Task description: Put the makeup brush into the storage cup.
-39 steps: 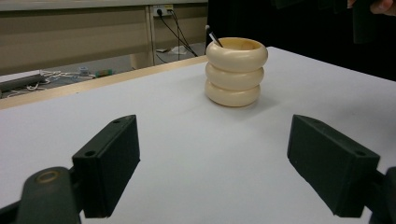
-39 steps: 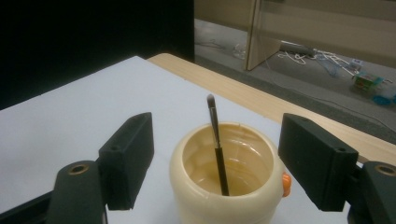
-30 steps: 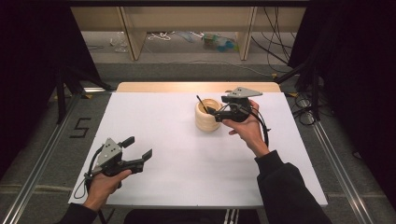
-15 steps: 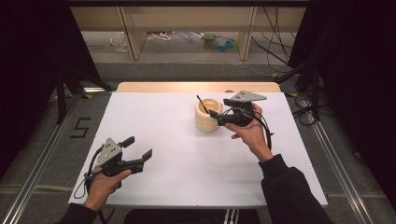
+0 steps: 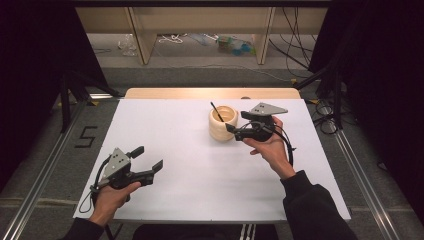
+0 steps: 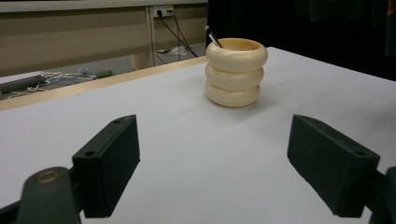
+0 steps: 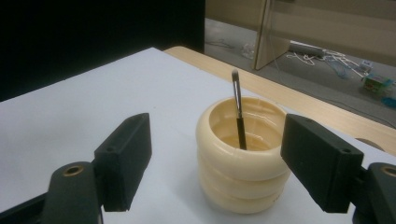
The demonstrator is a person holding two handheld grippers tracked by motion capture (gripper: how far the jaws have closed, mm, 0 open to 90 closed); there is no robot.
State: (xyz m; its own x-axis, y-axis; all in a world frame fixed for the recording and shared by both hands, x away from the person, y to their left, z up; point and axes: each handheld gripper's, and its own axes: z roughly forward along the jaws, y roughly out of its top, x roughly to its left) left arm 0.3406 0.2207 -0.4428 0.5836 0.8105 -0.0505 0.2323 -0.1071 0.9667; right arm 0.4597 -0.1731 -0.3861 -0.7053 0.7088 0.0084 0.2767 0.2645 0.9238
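A cream ribbed holder point(image 5: 223, 123) point(image 6: 236, 72) point(image 7: 242, 154) made of three stacked rings stands on the white table point(image 5: 190, 165), toward its far middle. A thin black brush point(image 5: 216, 112) point(image 7: 239, 112) leans inside it, tip up. My right gripper point(image 5: 234, 131) point(image 7: 219, 163) is open just right of the holder, its jaws pointing at it and apart from it. My left gripper point(image 5: 148, 160) point(image 6: 219, 168) is open near the front left of the table, with nothing between its jaws.
A wooden strip point(image 5: 210, 93) runs along the table's far edge. Beyond it are wooden desk legs point(image 5: 142, 40) and cables and clutter on the floor point(image 5: 230, 45). A metal rail point(image 5: 365, 180) lies to the right of the table.
My right gripper has drawn back a little to the right from the holder. The left gripper has stayed where it was.
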